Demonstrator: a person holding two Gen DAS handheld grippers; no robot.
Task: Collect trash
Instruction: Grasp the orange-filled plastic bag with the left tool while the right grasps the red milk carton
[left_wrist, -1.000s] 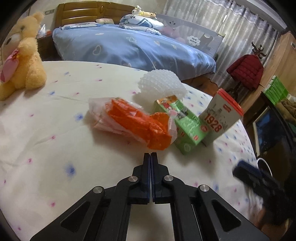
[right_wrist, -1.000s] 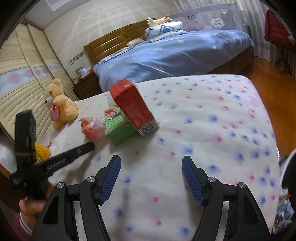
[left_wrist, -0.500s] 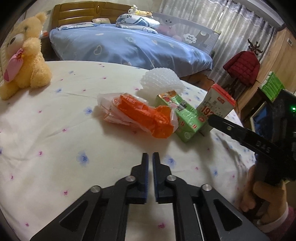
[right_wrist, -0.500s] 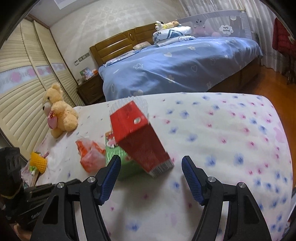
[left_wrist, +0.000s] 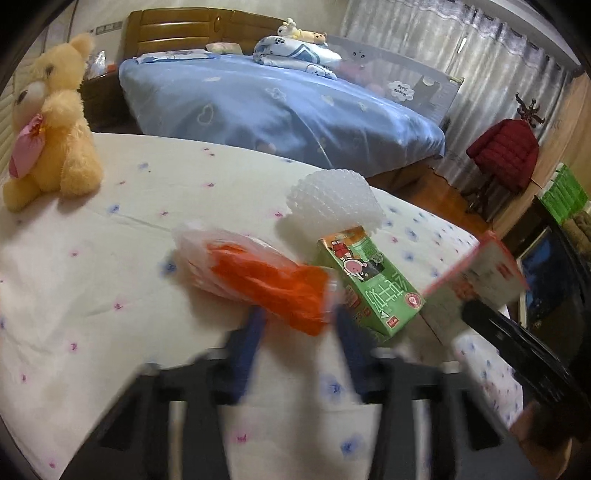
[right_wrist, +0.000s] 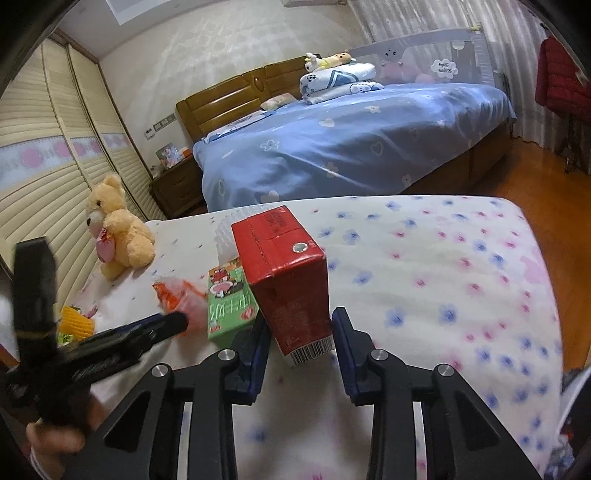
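Observation:
On the flowered sheet (right_wrist: 443, 280) stands a red milk carton (right_wrist: 288, 273), tilted and leaning on a green carton (right_wrist: 229, 302). My right gripper (right_wrist: 301, 339) is closing around the red carton's base, with a pad against each side. In the left wrist view the red carton (left_wrist: 480, 273) is blurred at the right, beside the green carton (left_wrist: 369, 284). An orange plastic bag (left_wrist: 258, 280) lies left of it, and a white foam net (left_wrist: 332, 199) behind. My left gripper (left_wrist: 301, 328) is blurred and opening, and the bag's near end reaches between its tips without being pressed.
A yellow teddy bear (left_wrist: 51, 129) sits at the sheet's far left. A yellow foam net (right_wrist: 75, 321) lies at the left edge. Beyond the sheet is a blue bed (right_wrist: 351, 147), with wooden floor and a red jacket (left_wrist: 506, 155) on a stand to the right.
My right gripper came up to the red carton and its jaws narrowed around the base. My left jaws went from shut to parted and moved closer to the orange bag.

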